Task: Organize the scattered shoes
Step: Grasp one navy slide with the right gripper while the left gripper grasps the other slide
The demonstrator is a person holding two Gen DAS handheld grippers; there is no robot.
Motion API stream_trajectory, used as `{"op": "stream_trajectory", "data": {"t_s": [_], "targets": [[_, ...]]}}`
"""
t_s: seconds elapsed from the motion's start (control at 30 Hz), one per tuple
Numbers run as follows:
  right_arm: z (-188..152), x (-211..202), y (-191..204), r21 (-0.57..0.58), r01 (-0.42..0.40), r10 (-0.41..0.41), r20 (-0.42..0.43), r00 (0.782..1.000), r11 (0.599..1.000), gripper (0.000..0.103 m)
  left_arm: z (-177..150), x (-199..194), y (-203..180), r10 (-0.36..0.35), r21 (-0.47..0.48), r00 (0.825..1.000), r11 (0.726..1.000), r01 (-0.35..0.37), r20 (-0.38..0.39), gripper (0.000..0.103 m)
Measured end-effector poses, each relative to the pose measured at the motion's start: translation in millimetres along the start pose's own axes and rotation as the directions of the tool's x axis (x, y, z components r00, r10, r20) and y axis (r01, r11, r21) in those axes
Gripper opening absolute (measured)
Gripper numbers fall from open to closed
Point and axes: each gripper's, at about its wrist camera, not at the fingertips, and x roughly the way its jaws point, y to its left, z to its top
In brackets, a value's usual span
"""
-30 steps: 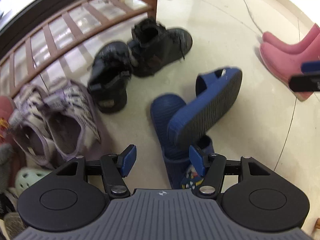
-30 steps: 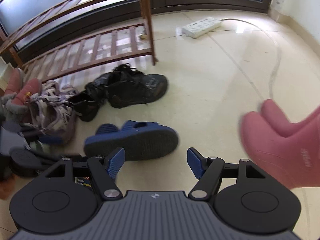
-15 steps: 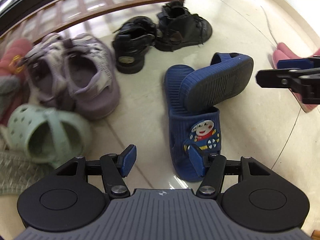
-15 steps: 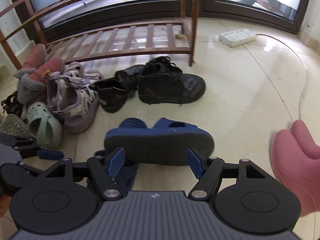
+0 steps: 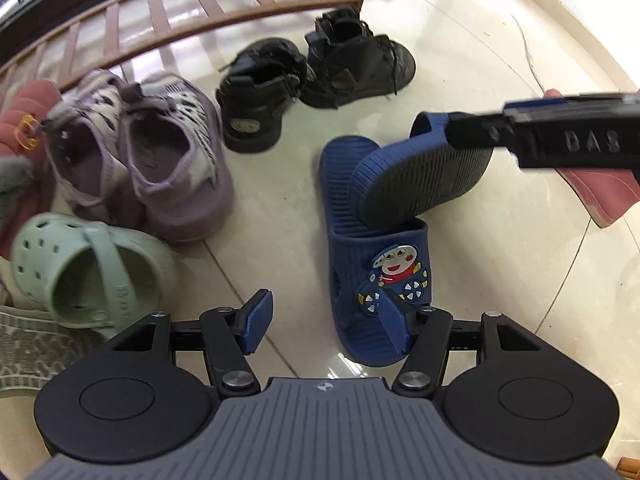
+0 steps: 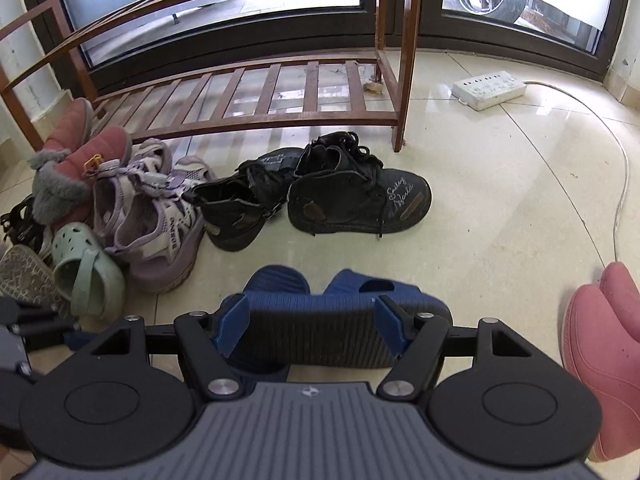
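Two blue slippers lie on the tiled floor. One slipper (image 5: 374, 256) with a cartoon patch sits upright; the other (image 5: 424, 178) rests on it, grey sole up. My left gripper (image 5: 324, 322) is open just before the cartoon slipper's toe, its right pad over the toe edge. My right gripper (image 6: 310, 330) is open, its pads on either side of the overturned slipper's sole (image 6: 316, 330). Its finger (image 5: 560, 140) crosses the left wrist view at the right. Black boots (image 6: 352, 192), purple sneakers (image 6: 154, 216), a green clog (image 6: 86, 272) and pink fur-lined shoes (image 6: 76, 160) lie scattered beyond.
A wooden slatted shoe rack (image 6: 256, 92) stands against dark glass doors behind the shoes. Pink rubber boots (image 6: 604, 340) lie at the right. A white power strip (image 6: 488, 88) and its cable (image 6: 616, 184) run along the floor at the right.
Both grippers have come lower and closer to the blue slippers. The right gripper now straddles the overturned slipper's sole. No shoe has moved.
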Motion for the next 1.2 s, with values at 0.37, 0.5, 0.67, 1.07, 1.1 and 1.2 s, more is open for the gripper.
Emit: {"op": "stream_trajectory", "data": {"t_s": [0.37,0.5,0.67,1.07,1.1,1.2], "targets": [[17,34,-9,-0.026,0.021,-0.023,-0.099,0.995,0.999,0.075,12,15,6,-0.020,0.028,1.000,0.999,0.020,0.001,0.061],[27,34,-17,-0.061,0.024,-0.032,-0.144,0.989,0.998,0.075,23,10,9,-0.035,0.050,0.999,0.998,0.034,0.022,0.061],[54,19,-23,-0.128,0.032,-0.056,-0.188,0.981,0.991,0.075,37,-1,14,-0.029,0.091,0.997,0.996,0.023,0.068,0.061],[55,6,-33,-0.110,0.017,-0.040,-0.212,0.976,0.994,0.075,38,-3,17,-0.013,0.120,0.999,0.993,0.010,0.030,0.061],[51,8,-33,-0.103,0.012,-0.033,-0.200,0.979,0.995,0.075,37,-2,20,0.000,0.110,1.000,0.994,-0.003,0.023,0.061],[39,12,-31,-0.082,-0.001,-0.013,-0.163,0.986,0.997,0.075,32,-2,26,0.019,0.066,1.000,0.998,-0.019,0.009,0.061]]}}
